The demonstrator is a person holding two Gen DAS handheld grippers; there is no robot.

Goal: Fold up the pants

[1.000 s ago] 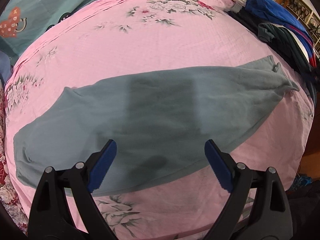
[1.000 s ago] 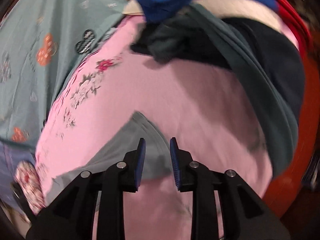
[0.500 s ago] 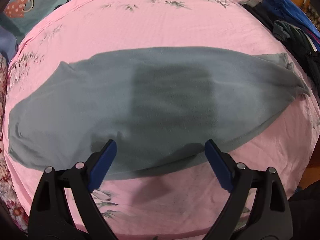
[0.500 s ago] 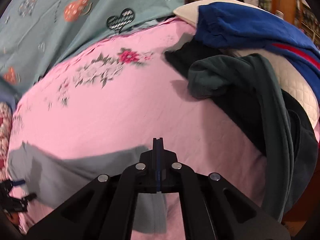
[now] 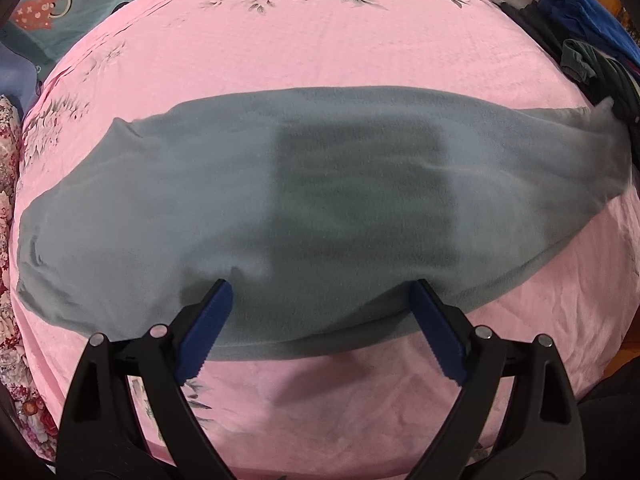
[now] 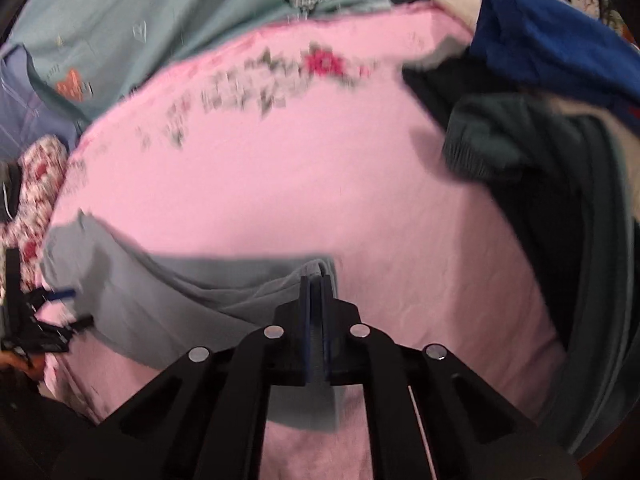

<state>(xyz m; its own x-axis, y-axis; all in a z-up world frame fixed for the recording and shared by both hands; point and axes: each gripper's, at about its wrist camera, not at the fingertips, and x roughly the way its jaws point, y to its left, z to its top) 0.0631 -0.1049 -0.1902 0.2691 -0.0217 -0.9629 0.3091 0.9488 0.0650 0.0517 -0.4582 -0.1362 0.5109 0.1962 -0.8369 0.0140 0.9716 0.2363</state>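
Note:
Grey-blue fleece pants [image 5: 320, 208] lie folded lengthwise across the pink floral bedsheet [image 5: 320, 40]. My left gripper [image 5: 320, 292] is open and empty, hovering over the near edge of the pants' middle. My right gripper [image 6: 316, 284] is shut on the right end of the pants [image 6: 200, 280], lifting that end slightly off the sheet. The left gripper also shows small at the far left of the right wrist view [image 6: 60, 308].
A pile of other clothes, blue [image 6: 540, 40] and dark green [image 6: 500, 144], lies along the right side of the bed. A teal patterned blanket [image 6: 180, 8] lies at the far side. A floral quilt [image 5: 8, 200] borders the left edge.
My right gripper closed on the end of the pants and has lifted it. My left gripper moved closer over the middle of the pants, staying open.

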